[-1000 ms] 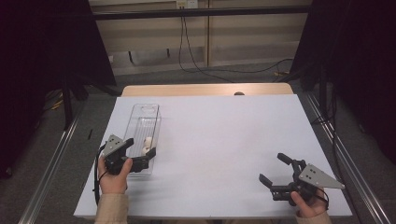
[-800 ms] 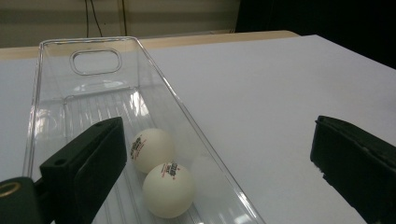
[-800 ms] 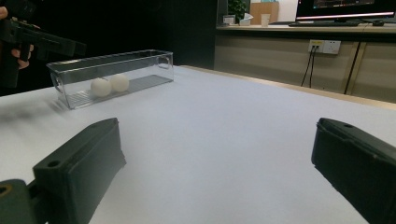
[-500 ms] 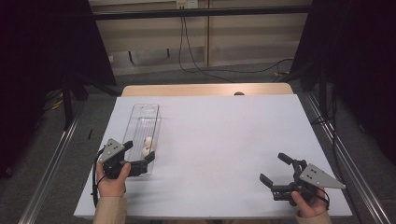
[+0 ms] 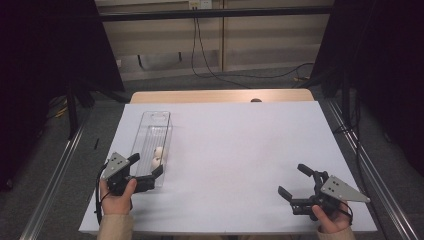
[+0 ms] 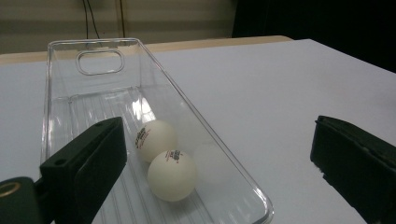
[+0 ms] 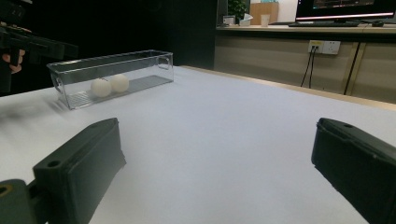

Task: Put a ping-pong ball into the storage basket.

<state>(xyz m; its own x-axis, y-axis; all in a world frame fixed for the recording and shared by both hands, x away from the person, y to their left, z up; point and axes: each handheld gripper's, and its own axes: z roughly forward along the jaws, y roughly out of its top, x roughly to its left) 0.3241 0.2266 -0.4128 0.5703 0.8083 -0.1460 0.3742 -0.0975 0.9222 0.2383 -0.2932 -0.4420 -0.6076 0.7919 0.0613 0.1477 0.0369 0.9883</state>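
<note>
we saw the left tongs (image 5: 148,172) spread at the tray's (image 5: 148,131) near end, its long axis running away from them, two balls (image 6: 164,158) just ahead inside; the right tongs (image 5: 295,185), also spread, sat well apart across the bench (image 5: 240,150).

We found broad bare table (image 5: 240,150) between our grippers; the clear bin (image 5: 154,134) holding two balls (image 6: 163,158) was the sole obstacle, at left.

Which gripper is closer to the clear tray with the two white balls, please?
The left. The left gripper hovers at the near end of the clear tray, jaws open around that end. The right gripper is far across the table, near its opposite corner, also open.
</note>
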